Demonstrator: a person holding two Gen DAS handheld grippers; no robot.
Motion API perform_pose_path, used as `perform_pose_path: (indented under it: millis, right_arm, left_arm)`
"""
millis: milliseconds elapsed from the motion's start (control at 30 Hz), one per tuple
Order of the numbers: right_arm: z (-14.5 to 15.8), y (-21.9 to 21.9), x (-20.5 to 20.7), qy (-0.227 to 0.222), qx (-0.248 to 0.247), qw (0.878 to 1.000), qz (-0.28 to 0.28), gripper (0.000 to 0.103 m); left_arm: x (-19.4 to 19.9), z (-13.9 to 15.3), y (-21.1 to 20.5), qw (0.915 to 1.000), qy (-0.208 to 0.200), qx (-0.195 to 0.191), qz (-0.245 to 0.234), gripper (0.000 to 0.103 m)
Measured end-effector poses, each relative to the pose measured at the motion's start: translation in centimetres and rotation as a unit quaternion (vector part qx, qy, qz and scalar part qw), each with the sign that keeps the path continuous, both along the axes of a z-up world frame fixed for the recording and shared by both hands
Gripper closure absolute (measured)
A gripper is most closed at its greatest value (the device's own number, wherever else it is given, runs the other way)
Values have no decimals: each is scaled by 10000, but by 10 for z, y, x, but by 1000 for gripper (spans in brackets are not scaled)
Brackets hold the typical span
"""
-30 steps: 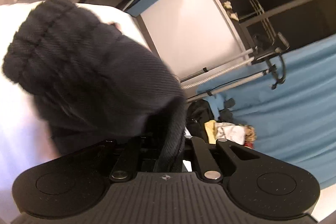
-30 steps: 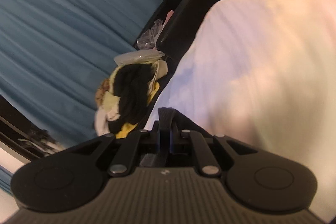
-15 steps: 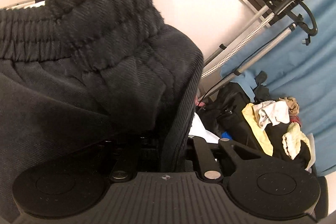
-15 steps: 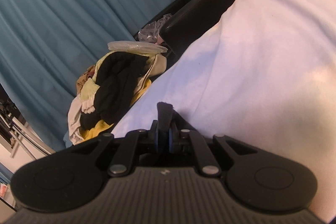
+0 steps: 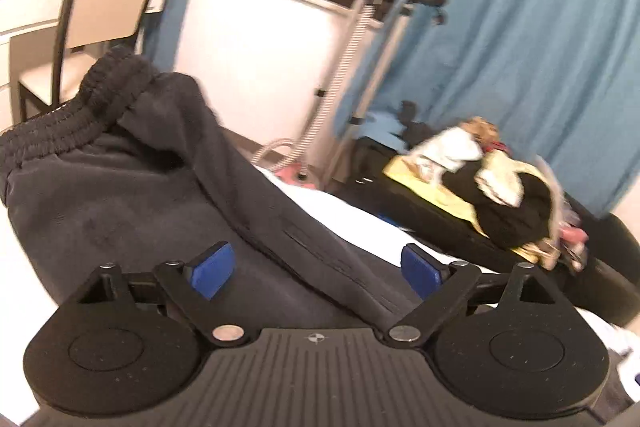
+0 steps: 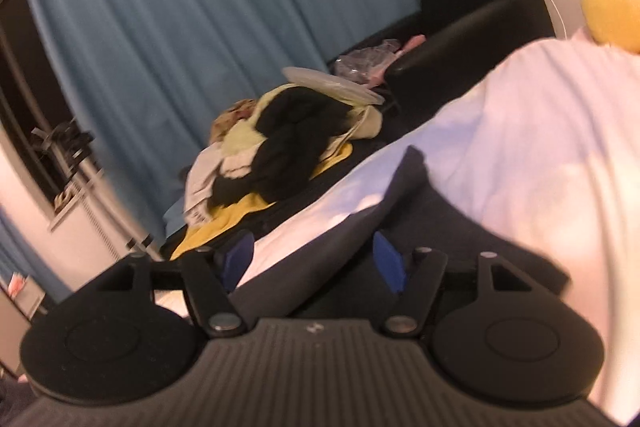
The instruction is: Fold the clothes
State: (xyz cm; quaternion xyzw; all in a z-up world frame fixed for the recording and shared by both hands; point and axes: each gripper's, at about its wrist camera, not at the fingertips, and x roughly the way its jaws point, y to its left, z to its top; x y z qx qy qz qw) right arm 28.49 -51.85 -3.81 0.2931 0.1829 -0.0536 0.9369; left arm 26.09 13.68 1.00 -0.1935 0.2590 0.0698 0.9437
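Both tongs gape wide, gripping nothing: the left gripper (image 5: 316,269) and right gripper (image 6: 316,261) hang over the dark trousers (image 5: 152,179) spread on the white bed (image 6: 540,155). Beyond, a clothes heap (image 6: 280,151) lies before blue curtains (image 6: 200,19).

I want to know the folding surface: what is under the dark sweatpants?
The dark sweatpants lie on a white bed cover, visible beside them in both views. What lies directly beneath the fabric is covered.

my left claw (image 5: 316,269) has its blue pads (image 5: 211,269) spread wide with nothing gripped, and my right claw (image 6: 315,261) is likewise spread apart, gripping nothing.
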Motion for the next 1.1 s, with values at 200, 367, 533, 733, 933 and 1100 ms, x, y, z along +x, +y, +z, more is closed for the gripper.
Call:
perform_pose_path:
  millis: [200,367,533,733,933,1100]
  right_arm:
    - [21,30,-60,349,554,9977,190,35]
    - [45,51,-111,245,-112,9985,481,30]
    - [30,46,-138,266,316,9974,595,25]
    - [-38,24,-127,772,2318,9685,486,17]
    - [-81,7,-105,760,2901,9540,13,16]
    - [-87,-2,-72,343,2864,9575,-43,15]
  left_arm:
    - [-68,22,-68,9971,-26,589,-482,10]
    - [-114,39,-96,9926,-90,951,-745,10]
    - [-139,27,-118,9908,-123,991,-915,9]
    - [-140,-24,-132,9895,216,920,-1091,7]
    - [-123,-54,-135,9872,464,592,-1407,7]
    - [-109,-70,-126,9872,539,405,-1448,7]
